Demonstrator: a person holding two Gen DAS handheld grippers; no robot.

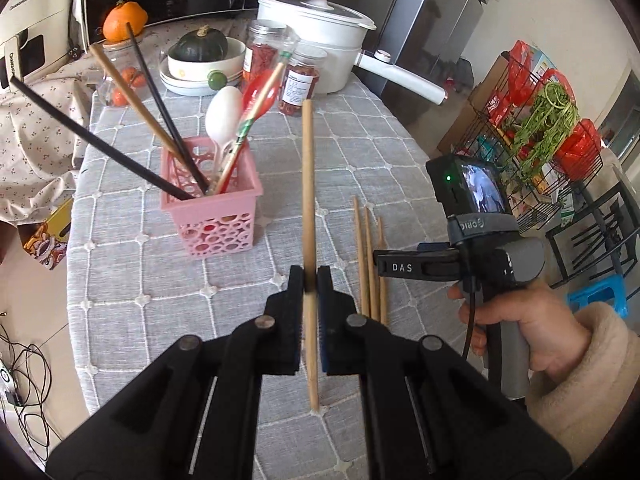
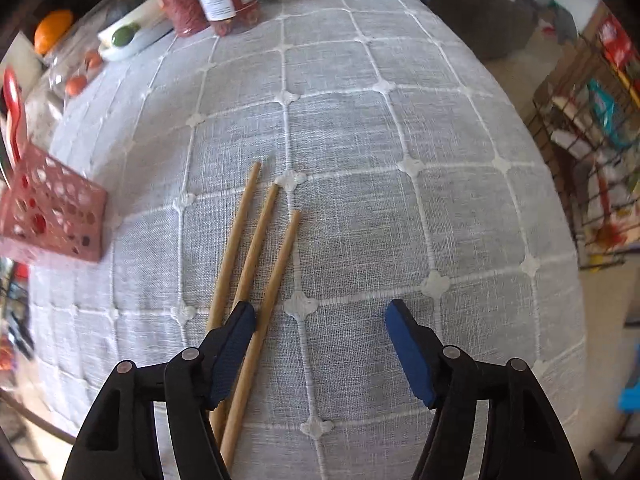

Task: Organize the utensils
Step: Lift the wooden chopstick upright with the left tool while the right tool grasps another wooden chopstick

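Note:
My left gripper [image 1: 310, 280] is shut on a wooden chopstick [image 1: 307, 184], held tilted above the grey tablecloth, to the right of the pink perforated basket [image 1: 216, 216]. The basket holds black and wooden chopsticks, a white spoon [image 1: 223, 114] and a red spoon. It also shows in the right wrist view [image 2: 52, 216]. Three wooden chopsticks [image 2: 256, 248] lie side by side on the cloth; they also show in the left wrist view [image 1: 372, 264]. My right gripper [image 2: 320, 316] is open just above them, its left finger [image 2: 234, 344] over the chopsticks' near ends.
At the table's back stand a white pot [image 1: 316, 36], two jars of red food [image 1: 298, 80], a bowl with a dark squash [image 1: 204, 52] and an orange [image 1: 122, 20]. A wire rack with groceries [image 1: 548, 136] stands off the table's right edge.

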